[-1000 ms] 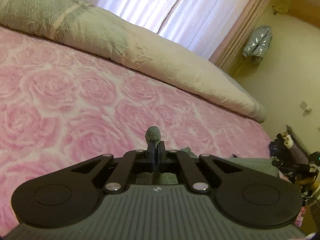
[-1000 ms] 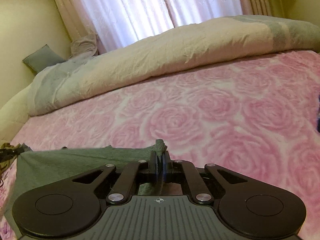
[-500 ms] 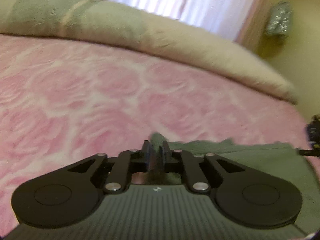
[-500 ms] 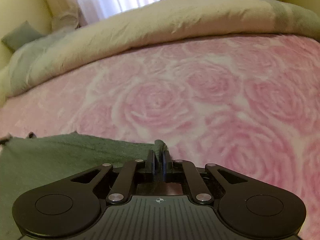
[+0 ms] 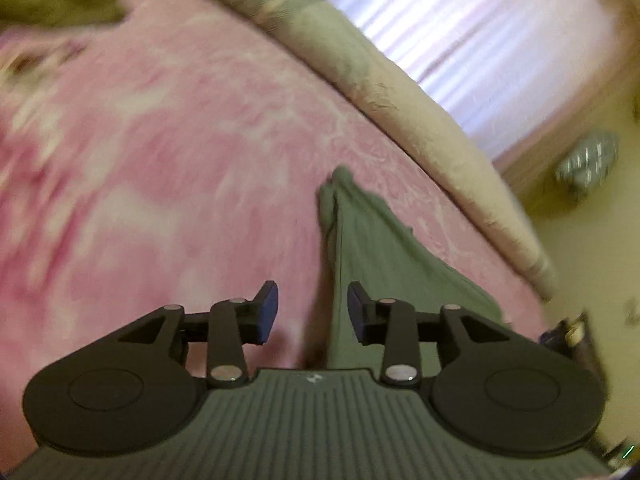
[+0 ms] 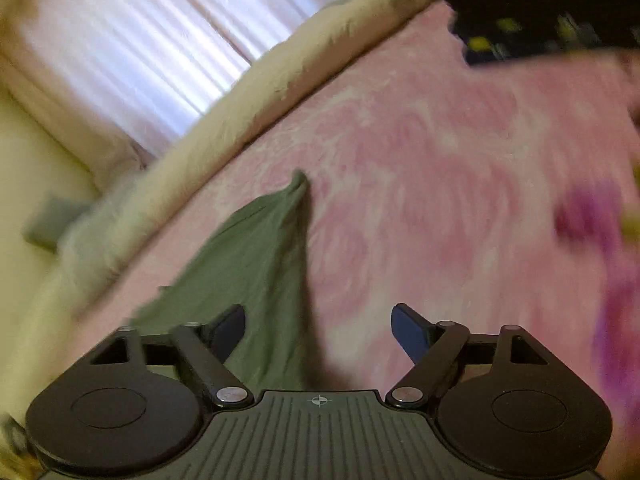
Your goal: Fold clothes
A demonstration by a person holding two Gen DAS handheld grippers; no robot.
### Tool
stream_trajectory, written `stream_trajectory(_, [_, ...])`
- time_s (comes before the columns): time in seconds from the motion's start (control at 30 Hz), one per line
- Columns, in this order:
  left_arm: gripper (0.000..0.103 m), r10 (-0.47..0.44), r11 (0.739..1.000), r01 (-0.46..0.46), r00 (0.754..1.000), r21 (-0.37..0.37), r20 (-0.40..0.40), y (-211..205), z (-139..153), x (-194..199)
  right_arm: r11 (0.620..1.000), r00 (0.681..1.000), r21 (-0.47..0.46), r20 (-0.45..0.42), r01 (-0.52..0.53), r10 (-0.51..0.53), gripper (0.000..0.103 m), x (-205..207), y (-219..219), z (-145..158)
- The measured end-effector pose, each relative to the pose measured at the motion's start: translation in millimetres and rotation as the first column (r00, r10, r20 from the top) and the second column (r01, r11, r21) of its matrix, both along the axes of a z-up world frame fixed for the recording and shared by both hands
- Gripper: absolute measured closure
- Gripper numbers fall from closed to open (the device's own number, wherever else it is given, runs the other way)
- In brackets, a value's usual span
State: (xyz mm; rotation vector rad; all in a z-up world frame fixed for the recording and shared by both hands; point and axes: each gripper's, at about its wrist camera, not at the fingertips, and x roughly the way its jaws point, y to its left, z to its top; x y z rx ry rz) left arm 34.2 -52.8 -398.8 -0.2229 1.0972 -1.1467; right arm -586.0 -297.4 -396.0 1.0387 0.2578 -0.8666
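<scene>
A grey-green garment (image 5: 372,248) lies on the pink rose-patterned bedspread (image 5: 168,160), one pointed corner sticking up ahead of my left gripper (image 5: 312,312). That gripper's jaws are opening; the cloth runs under the gap, and the pads do not press on it. In the right wrist view the same garment (image 6: 256,264) lies with its other corner peaked ahead of my right gripper (image 6: 318,330). Its jaws are opening wide and nothing is held between them. Both views are tilted and blurred.
A beige and grey duvet (image 5: 400,100) is rolled along the far edge of the bed below pale curtains (image 5: 480,32). A dark, blurred object (image 6: 540,20) sits at the top right of the right wrist view. Purple blurred cloth (image 6: 600,240) shows at the right.
Both grippers were shut on the garment's corners; now both have let go and pulled back from them. Both views have rolled, and the released corners lie ahead of the fingers.
</scene>
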Motion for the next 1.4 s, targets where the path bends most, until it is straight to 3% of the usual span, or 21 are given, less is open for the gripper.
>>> stream_trajectory(0.07, [0.07,0.031,0.999,-0.032,0.996,-0.013,-0.079,24,-3,-12,0.995,0.997,0.083,0.057,0.05,-0.055,0.029,-6,18,-7])
stream_trajectory(0.1, [0.069,0.033,0.999,-0.035,0.994,-0.018,-0.109,30,-4,-18,0.99,0.993,0.123,0.089,0.068,-0.079,0.04,-6,21,-12])
stream_trajectory(0.17, [0.066,0.035,0.999,-0.04,0.986,-0.027,-0.164,41,-7,-29,0.974,0.98,0.203,0.149,0.099,-0.131,0.043,-8,27,-21])
stream_trajectory(0.37, [0.061,0.088,0.995,-0.098,0.973,-0.033,-0.215,25,-20,-40,0.941,0.944,0.299,0.233,0.159,-0.234,0.044,-3,19,-35])
stream_trajectory(0.47, [0.063,0.127,0.991,-0.135,0.958,-0.014,-0.257,16,-32,-39,0.925,0.928,0.329,0.247,0.19,-0.279,0.057,-5,17,-41])
stream_trajectory(0.5, [0.064,0.137,0.989,-0.145,0.956,-0.015,-0.259,14,-34,-40,0.92,0.921,0.341,0.257,0.196,-0.292,0.057,-7,16,-44])
stream_trajectory(0.57, [0.07,0.147,0.988,-0.156,0.957,-0.014,-0.252,10,-36,-41,0.915,0.912,0.349,0.272,0.205,-0.308,0.059,-8,15,-49])
stream_trajectory(0.63, [0.099,0.13,0.991,-0.136,0.966,-0.013,-0.224,7,-35,-41,0.917,0.909,0.342,0.282,0.204,-0.308,0.079,-8,13,-51])
stream_trajectory(0.67, [0.101,0.115,0.993,-0.12,0.972,-0.012,-0.207,5,-34,-41,0.919,0.909,0.338,0.283,0.203,-0.305,0.097,-7,12,-52])
stream_trajectory(0.7, [0.102,0.104,0.994,-0.109,0.976,-0.015,-0.189,4,-31,-39,0.919,0.915,0.332,0.263,0.211,-0.305,0.1,-6,11,-51])
stream_trajectory(0.83, [0.102,0.038,0.998,-0.043,0.995,-0.051,-0.091,5,-12,-32,0.958,0.947,0.193,0.201,0.213,-0.251,0.101,-12,10,-25])
stream_trajectory(0.97, [0.102,-0.032,0.999,0.032,0.999,0.034,-0.018,-4,-20,-35,0.962,0.974,0.191,0.084,0.193,-0.212,0.102,-10,13,-25])
stream_trajectory(1.03, [0.099,-0.044,0.996,0.045,0.999,0.074,-0.008,-4,-30,-37,0.947,0.974,0.249,0.052,0.202,-0.222,0.101,-7,16,-41])
stream_trajectory(1.1, [0.094,-0.034,0.997,0.034,0.999,0.068,-0.006,2,-29,-37,0.954,0.975,0.227,0.052,0.198,-0.215,0.101,-6,21,-39])
stream_trajectory(1.17, [0.088,-0.024,0.997,0.024,1.0,0.073,0.007,6,-24,-37,0.97,0.986,0.173,-0.021,0.168,-0.167,0.1,-2,21,-25])
stream_trajectory(1.23, [0.083,-0.012,0.996,0.006,0.998,0.087,0.063,9,-11,-35,0.985,0.985,0.101,-0.111,0.143,-0.131,0.086,3,20,-10])
stream_trajectory(1.3, [0.083,0.007,0.996,-0.019,0.992,0.092,0.127,12,4,-32,0.989,0.968,-0.015,-0.201,0.149,-0.149,0.065,8,19,7])
stream_trajectory(1.4, [0.085,0.019,0.998,-0.032,0.977,0.056,0.215,4,28,-33,0.987,0.977,-0.134,-0.182,0.09,-0.114,0.065,24,11,20])
